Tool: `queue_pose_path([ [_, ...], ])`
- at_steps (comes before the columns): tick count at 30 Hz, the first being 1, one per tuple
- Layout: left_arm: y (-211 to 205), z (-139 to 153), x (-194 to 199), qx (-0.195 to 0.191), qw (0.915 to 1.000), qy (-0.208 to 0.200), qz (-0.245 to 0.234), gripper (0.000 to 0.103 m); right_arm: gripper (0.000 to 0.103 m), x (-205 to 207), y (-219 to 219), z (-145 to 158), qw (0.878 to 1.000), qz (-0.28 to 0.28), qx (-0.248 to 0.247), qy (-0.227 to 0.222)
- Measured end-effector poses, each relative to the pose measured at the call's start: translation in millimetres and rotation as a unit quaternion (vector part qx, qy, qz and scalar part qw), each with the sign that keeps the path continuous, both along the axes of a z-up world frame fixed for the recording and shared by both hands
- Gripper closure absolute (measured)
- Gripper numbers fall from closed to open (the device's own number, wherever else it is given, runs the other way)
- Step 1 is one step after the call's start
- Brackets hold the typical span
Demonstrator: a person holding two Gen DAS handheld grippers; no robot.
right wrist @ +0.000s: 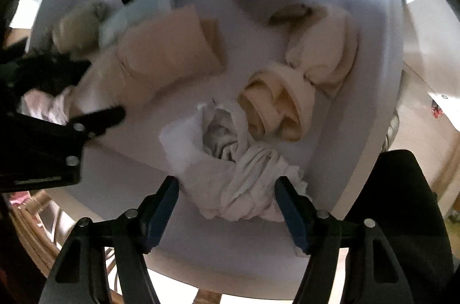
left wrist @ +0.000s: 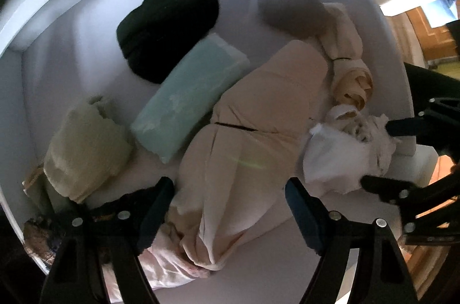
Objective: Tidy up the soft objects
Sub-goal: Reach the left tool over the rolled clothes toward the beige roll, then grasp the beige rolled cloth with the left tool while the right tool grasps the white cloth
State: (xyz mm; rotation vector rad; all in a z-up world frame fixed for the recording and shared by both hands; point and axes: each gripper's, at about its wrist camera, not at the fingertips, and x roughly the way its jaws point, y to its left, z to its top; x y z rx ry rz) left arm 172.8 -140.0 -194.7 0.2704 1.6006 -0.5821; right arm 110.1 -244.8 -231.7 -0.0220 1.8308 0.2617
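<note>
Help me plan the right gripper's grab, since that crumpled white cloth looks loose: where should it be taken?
Grip the white cloth at its twisted, bunched end nearest the right gripper, coming straight down from above. The folds there gather into a thick ridge lying between the open jaws; the flatter corner to the left would likely slip.

Black hand-held gripper [left wrist: 230,212], blue pads [left wrist: 302,215], silver screws.

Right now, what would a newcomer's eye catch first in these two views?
Both tools straddle bundles: the left tool a long beige roll, the right tool a crumpled white cloth. Behind, a mint-green folded piece lies beside a black bundle on the white surface.
</note>
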Motion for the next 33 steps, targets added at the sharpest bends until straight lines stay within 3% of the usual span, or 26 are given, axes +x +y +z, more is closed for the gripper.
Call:
queue_pose_path([
  [7, 1.9, 17.6, 3.8, -0.015, 0.9998, -0.004, 0.008, 0.01, 0.027, -5.0, 5.6, -23.5, 0.999, 0.023, -0.022, 0.029],
  [11, -5.1, 12.3, 0.7, -0.005, 1.0, 0.007, 0.001, 0.015, 0.043, -0.6, 4.2, -17.2, 0.999, 0.025, -0.025, 0.002],
  [15, -14.9, 8.5, -5.9, 0.0, 0.9999, 0.011, -0.008, 0.019, 0.045, 15.1, -40.3, -4.7, 0.992, -0.12, 0.019, -0.025],
  [18, -16.1, 11.0, -4.4, -0.012, 0.9998, 0.017, -0.006, 0.018, 0.042, 13.7, -59.7, -10.4, 0.981, -0.186, 0.049, -0.004],
  [21, -17.7, 14.4, -3.7, -0.018, 0.9997, 0.017, -0.004, 0.016, 0.037, 7.5, -52.3, -13.1, 0.987, -0.159, 0.035, 0.004],
  [28, -21.4, 28.5, 6.7, -0.023, 0.9997, 0.007, 0.0, 0.01, 0.031, -9.3, -6.2, -22.3, 0.999, -0.02, -0.025, 0.014],
  [30, -26.1, 27.2, 5.6, -0.016, 0.9998, 0.006, -0.005, 0.01, 0.044, -13.9, -2.9, -28.7, 0.998, 0.006, -0.054, 0.011],
  [33, -42.2, 25.4, 3.9, 0.001, 0.9998, -0.002, -0.021, 0.01, 0.05, -13.1, -7.8, -22.9, 0.999, -0.01, -0.043, 0.001],
])
